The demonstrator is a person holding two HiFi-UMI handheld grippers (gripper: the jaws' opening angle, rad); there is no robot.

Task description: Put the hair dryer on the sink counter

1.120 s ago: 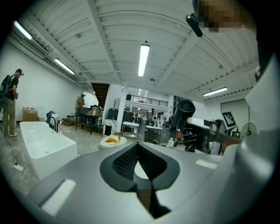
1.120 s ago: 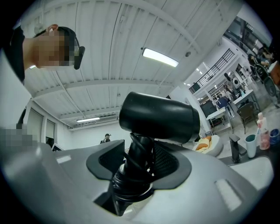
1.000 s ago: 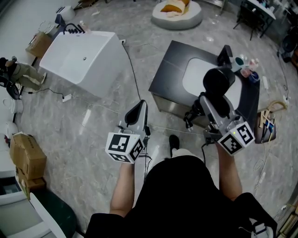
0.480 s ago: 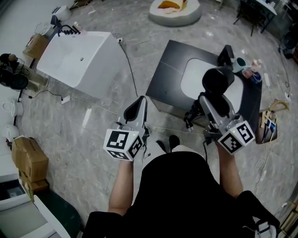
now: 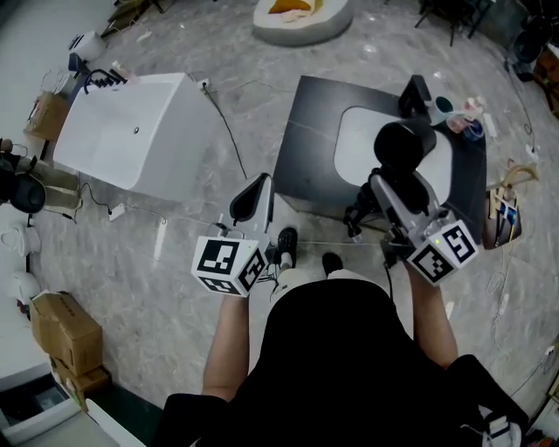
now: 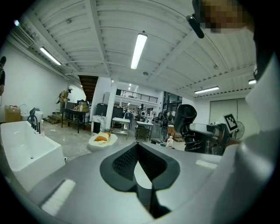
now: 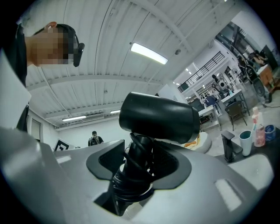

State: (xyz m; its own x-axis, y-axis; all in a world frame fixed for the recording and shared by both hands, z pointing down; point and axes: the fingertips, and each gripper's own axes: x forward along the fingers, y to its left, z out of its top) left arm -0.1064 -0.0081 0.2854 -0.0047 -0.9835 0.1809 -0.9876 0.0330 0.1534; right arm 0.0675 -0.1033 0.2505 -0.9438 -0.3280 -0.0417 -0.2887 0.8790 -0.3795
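- One black hair dryer stands upright in the air, its round barrel on top and its handle pointing down. In the head view the barrel lies over the near part of the basin.
- Several loops of black cord are wound round the handle.
- Both jaws of the right gripper are clamped on that cord-wrapped handle, one dark ribbed pad on each side. Its marker cube sits nearest the person.
- One black rectangular sink counter stands just past the dryer, with a white oval basin sunk in its top.
- One black faucet rises at the far edge of the basin. A few small cups and bottles stand beside it on the counter's right end.
- The left gripper hangs left of the counter over the floor, its jaws drawn together at the tips with nothing between them. Its marker cube faces up.
- From the left gripper view the dryer shows to the right, well apart from that gripper.
- One white rectangular bathtub stands on the grey marbled floor, well left of the counter.
- One round white cushion with something orange on it lies beyond the counter.
- Two brown cardboard boxes sit at the lower left.
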